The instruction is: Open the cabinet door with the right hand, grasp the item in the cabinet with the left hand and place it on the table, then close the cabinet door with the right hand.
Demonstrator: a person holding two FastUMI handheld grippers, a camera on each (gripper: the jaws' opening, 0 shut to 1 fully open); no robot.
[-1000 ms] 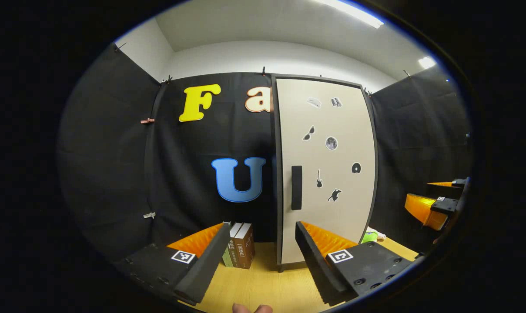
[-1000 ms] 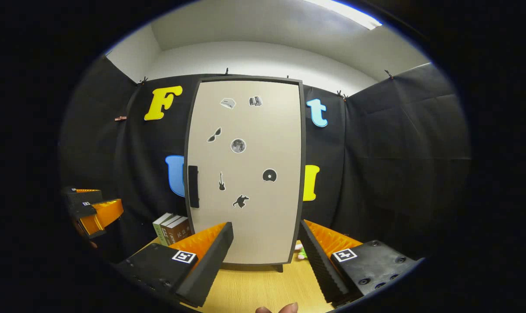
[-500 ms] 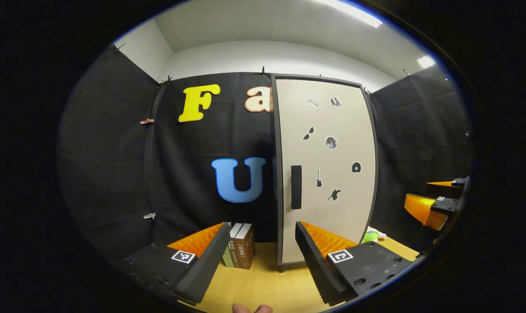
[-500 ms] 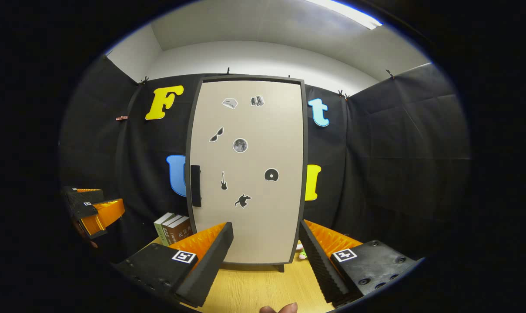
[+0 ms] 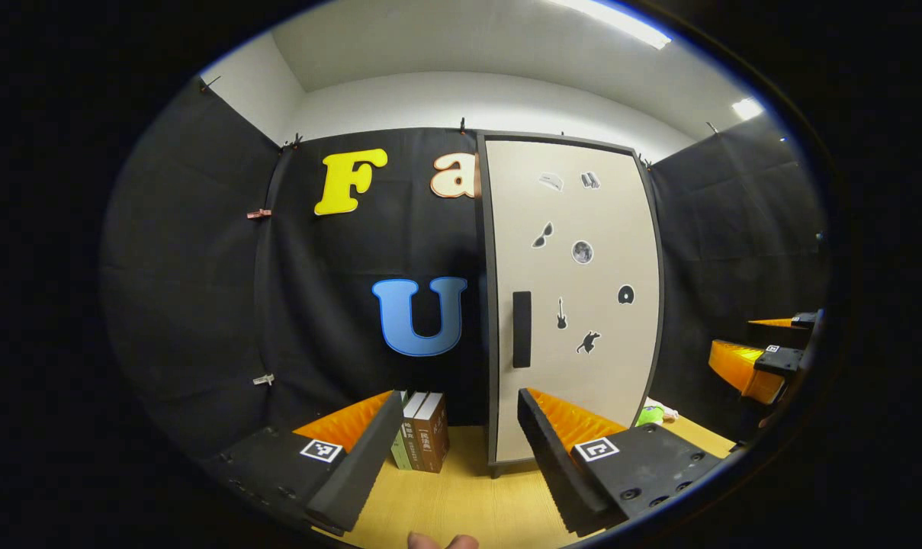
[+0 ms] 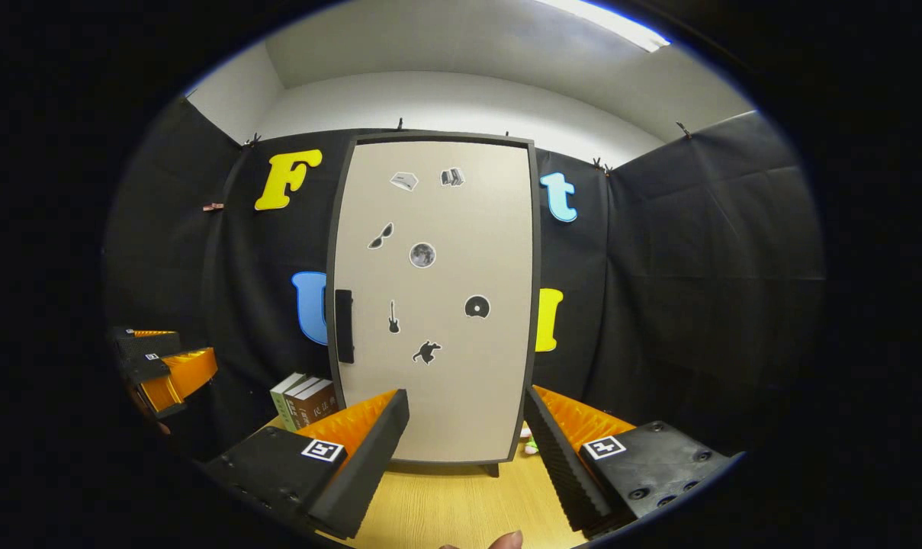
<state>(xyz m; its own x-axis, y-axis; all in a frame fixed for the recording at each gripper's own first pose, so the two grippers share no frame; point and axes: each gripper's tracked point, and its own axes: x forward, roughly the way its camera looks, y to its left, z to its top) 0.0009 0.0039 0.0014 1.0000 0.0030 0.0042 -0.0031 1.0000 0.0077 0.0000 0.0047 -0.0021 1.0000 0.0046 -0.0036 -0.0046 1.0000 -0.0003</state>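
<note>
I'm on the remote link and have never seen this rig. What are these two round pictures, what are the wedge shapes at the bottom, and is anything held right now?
Each picture comes from a fisheye camera riding on a hand-held two-finger gripper; a person holds one in each hand. The wedges at the bottom are that gripper's own fingers. In the left gripper view the left gripper stands open and empty; the right gripper's fingers peek in at the far right. In the right gripper view the right gripper is also open and empty.

Ahead stands the cabinet, its door closed, with a dark handle along its left edge and small stickers on its face. It rests on a wooden table. A few books stand upright left of the cabinet, and something small and green lies at its right. Nothing has been grasped yet.
</note>
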